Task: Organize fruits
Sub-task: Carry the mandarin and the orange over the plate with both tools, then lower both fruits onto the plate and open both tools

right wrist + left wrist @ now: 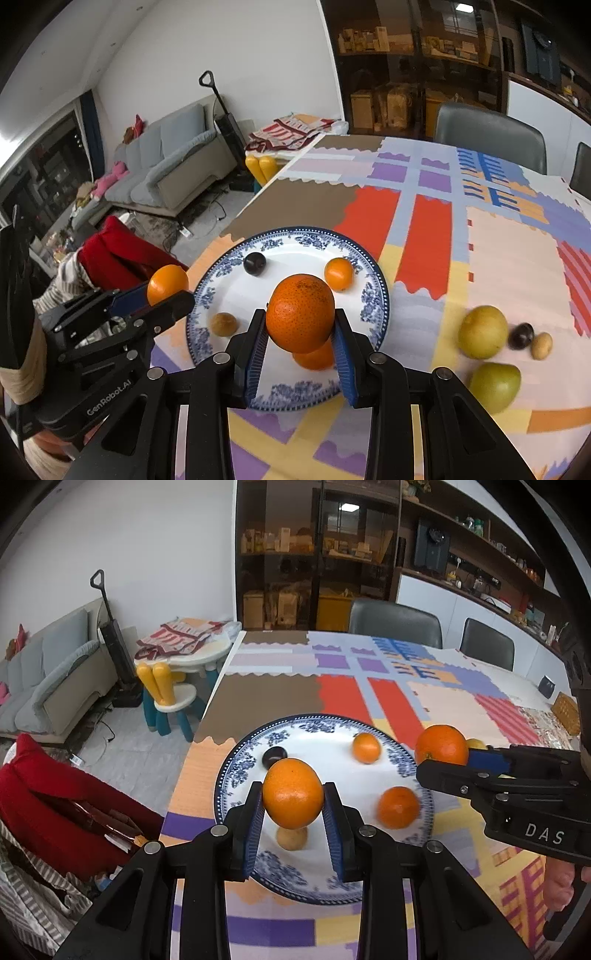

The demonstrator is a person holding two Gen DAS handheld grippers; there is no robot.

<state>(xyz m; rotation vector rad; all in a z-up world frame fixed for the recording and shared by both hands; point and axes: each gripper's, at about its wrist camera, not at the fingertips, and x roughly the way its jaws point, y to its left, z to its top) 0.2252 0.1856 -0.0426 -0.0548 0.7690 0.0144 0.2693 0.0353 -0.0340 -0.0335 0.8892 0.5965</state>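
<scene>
Orange fruit, two held. Left hand-held gripper [293, 799]: blue pads closed on a smooth orange [293, 793], raised above the near part of the blue-and-white plate [236, 753]. Right hand-held gripper [300, 334]: pads closed on a darker, speckled orange [300, 312], also raised above the plate's near edge.

On the plate, ahead of the left hand-held gripper: a dark plum [274, 756], just beyond its orange; a small mandarin [366, 747], farther and to the right; a second mandarin [398, 807], just right of the gripper; a small tan fruit [291, 837], directly beneath the held orange.

On the table [517, 258], right of the right hand-held gripper and off the plate: a yellow pear [482, 331]; a green pear [495, 386], nearer; a dark plum [521, 335] touching a small tan fruit [542, 345], both beyond the yellow pear's right side.

Table covering: patchwork cloth [454, 705] in red, purple, blue, brown.
</scene>
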